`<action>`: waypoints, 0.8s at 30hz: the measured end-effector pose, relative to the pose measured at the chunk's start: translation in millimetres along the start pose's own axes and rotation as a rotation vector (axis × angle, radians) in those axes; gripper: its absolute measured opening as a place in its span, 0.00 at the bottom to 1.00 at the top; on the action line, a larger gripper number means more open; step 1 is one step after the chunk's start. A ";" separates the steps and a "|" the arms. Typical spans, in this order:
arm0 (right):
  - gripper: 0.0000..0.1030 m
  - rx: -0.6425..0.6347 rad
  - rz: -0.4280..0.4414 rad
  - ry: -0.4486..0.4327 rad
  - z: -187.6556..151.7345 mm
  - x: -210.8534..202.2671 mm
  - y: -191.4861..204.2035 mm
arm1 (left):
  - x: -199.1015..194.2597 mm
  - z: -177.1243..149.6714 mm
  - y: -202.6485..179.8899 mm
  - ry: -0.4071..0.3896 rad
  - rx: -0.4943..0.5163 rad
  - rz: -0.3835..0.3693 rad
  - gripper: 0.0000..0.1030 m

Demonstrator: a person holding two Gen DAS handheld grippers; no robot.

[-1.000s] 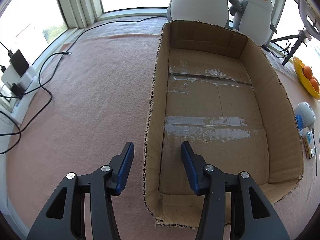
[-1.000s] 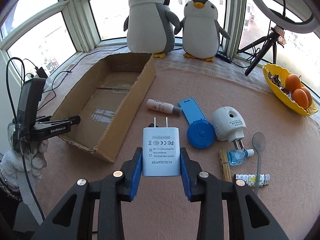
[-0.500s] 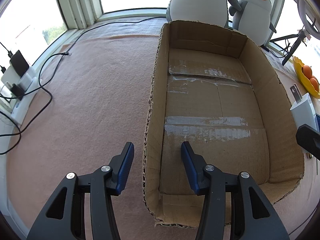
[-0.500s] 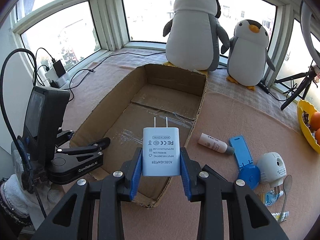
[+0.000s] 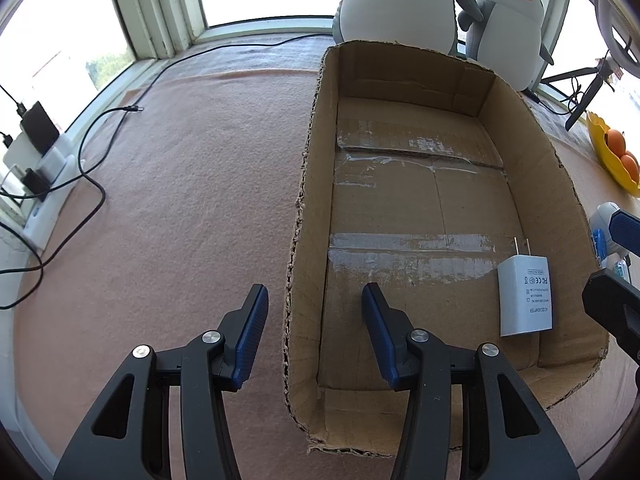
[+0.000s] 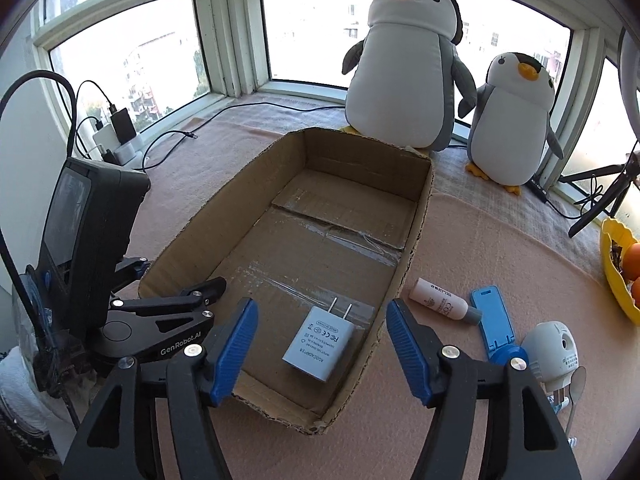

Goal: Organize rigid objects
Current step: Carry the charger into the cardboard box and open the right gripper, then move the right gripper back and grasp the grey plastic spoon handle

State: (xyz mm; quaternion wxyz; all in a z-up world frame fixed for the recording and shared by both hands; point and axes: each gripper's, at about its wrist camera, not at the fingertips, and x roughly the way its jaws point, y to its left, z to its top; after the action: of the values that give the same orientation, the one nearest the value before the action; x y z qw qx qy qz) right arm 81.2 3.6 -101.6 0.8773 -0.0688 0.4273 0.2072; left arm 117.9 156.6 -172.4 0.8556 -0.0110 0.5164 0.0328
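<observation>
A white AC adapter (image 6: pixel 319 342) lies flat on the floor of the open cardboard box (image 6: pixel 416 216), near its front right corner; it also shows in the left wrist view (image 5: pixel 525 295). My right gripper (image 6: pixel 318 344) is open and empty, just above the adapter. My left gripper (image 5: pixel 314 336) is open and straddles the left wall of the box (image 5: pixel 308 184) near its front corner; the wall stands between its fingers. The right gripper's finger (image 5: pixel 624 228) shows at the right edge of the left wrist view.
On the pink cloth right of the box lie a small bottle (image 6: pixel 442 300), a blue stand (image 6: pixel 494 322), a white plug-in device (image 6: pixel 554 354) and a spoon (image 6: pixel 576 384). A yellow fruit bowl (image 6: pixel 618 276) sits far right. Two plush penguins (image 6: pixel 404 68) stand behind the box. Cables and chargers (image 5: pixel 36 148) lie left.
My right gripper moved over the box, opened and let go of the adapter, which now lies on the box floor. The left gripper has not moved.
</observation>
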 end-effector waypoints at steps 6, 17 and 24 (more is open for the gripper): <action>0.61 0.062 0.001 -0.022 -13.3 -22.2 -25.4 | -0.3 0.1 -0.9 0.001 0.002 0.001 0.47; 0.61 0.184 -0.145 -0.048 -65.3 -78.7 -111.2 | 0.3 0.1 -0.3 0.000 -0.001 0.002 0.47; 0.77 0.307 -0.263 0.010 -99.7 -98.6 -184.6 | 0.6 -0.7 -2.3 -0.001 0.002 0.008 0.47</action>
State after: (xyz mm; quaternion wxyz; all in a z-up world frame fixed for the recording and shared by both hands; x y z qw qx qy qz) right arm 33.1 -223.1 -97.7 0.8948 0.0098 0.4457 0.0229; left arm 117.7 154.4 -173.3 0.8559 -0.0079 0.5159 0.0357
